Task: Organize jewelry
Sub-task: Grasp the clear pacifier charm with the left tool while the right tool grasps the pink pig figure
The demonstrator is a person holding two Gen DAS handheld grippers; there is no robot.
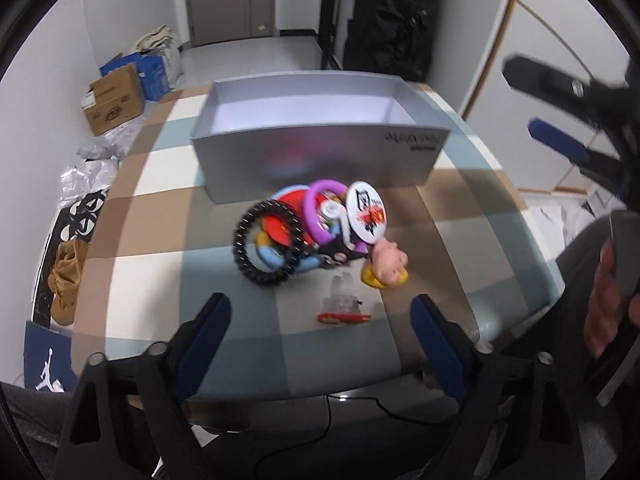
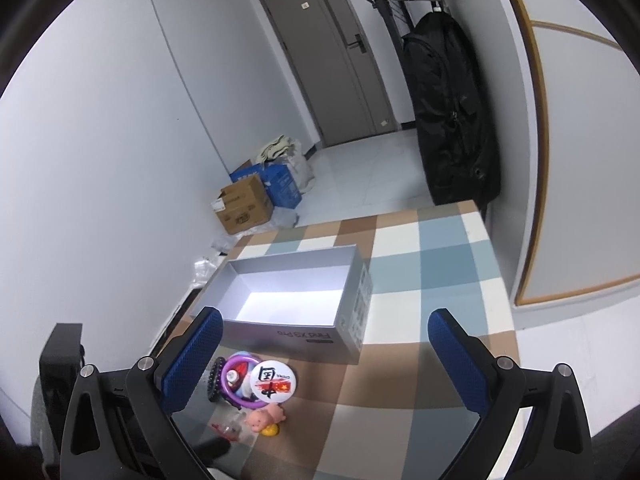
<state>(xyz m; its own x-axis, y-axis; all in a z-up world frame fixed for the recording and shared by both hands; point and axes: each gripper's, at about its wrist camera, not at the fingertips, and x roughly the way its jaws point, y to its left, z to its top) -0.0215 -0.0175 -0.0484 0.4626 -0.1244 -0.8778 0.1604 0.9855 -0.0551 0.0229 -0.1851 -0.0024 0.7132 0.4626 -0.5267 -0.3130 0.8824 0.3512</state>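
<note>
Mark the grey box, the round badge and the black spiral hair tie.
grey box (image 1: 320,156): left wrist view, front wall.
round badge (image 1: 366,214): left wrist view, printed white face.
black spiral hair tie (image 1: 240,236): left wrist view, left side of the coil.

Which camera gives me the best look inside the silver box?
The right wrist view: it looks down into the silver box, showing its bare white floor. The left wrist view shows mostly the front wall and only a strip of the interior.
</note>
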